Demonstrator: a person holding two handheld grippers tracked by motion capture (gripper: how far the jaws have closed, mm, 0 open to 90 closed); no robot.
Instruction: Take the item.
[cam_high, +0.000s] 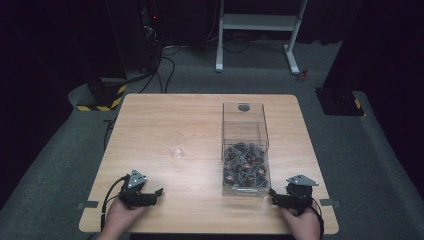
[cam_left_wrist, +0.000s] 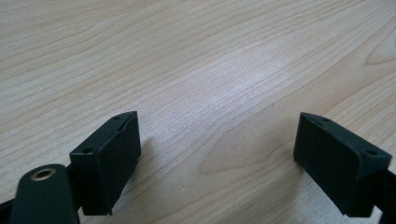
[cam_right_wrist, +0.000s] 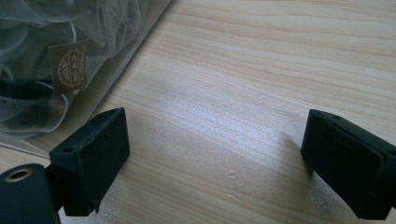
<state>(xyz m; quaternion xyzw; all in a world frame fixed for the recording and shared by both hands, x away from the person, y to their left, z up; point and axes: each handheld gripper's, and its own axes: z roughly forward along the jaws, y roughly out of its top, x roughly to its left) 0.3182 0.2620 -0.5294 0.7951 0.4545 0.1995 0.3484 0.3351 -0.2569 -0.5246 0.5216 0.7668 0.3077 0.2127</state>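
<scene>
A clear plastic box (cam_high: 244, 148) stands on the right half of the wooden table (cam_high: 200, 120), its near part holding several small dark wrapped packets (cam_high: 245, 165). A small clear cup (cam_high: 177, 151) sits near the table's middle. My left gripper (cam_high: 156, 194) rests at the near left edge, held by a hand, jaws wide apart over bare wood (cam_left_wrist: 219, 140). My right gripper (cam_high: 273, 196) rests at the near right edge just beside the box's near corner, jaws wide apart with nothing between them (cam_right_wrist: 215, 154). In the right gripper view the box wall (cam_right_wrist: 93, 60) and a packet label (cam_right_wrist: 69, 67) lie to the left.
Beyond the table stand a white desk frame (cam_high: 257, 30), cables on the grey floor (cam_high: 165, 70) and yellow-black striped bases (cam_high: 102, 97). Dark equipment flanks both sides at the back.
</scene>
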